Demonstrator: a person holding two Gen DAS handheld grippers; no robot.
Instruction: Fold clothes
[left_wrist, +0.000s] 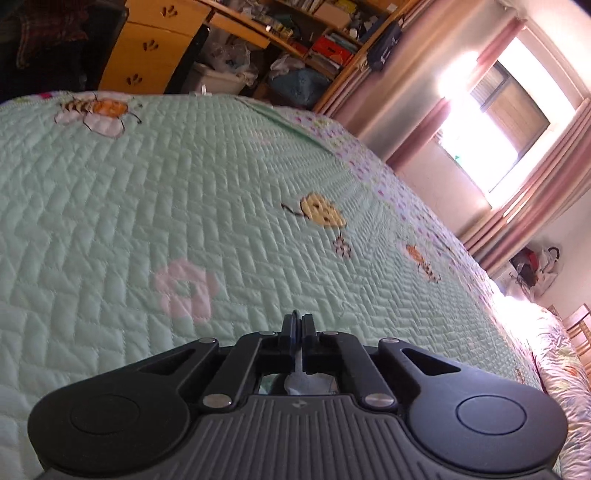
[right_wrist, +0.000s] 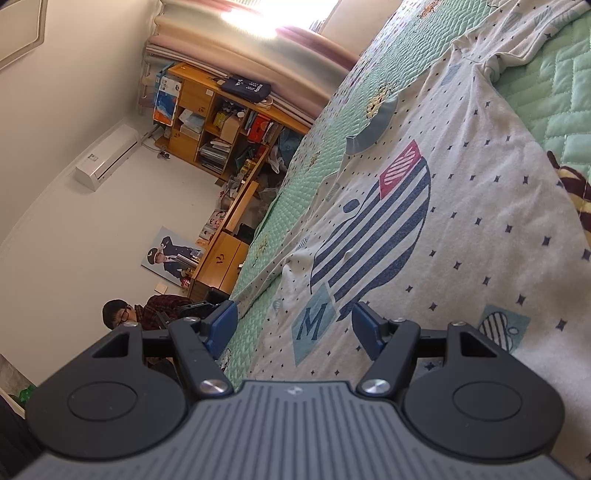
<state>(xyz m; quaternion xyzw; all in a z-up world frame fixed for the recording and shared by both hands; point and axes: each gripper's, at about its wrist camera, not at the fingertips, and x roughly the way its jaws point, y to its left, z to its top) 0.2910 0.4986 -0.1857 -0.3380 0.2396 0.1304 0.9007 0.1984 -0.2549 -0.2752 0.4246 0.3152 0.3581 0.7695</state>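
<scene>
We see a bed (left_wrist: 184, 184) with a green quilt in a sunny room with wooden shelves (right_wrist: 221, 122). A white shirt (right_wrist: 424, 229) with a striped picture lies flat on it. Our left claw (left_wrist: 297, 332) is pinched shut on a bit of pale cloth. Our right claw (right_wrist: 291, 330) is wide above the shirt, holding nothing.

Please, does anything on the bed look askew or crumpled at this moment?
Yes. The white shirt is not flat on the green quilt: its edge near the open right gripper is bunched up, and the sleeve shows creases. No damage or spill is visible.
</scene>
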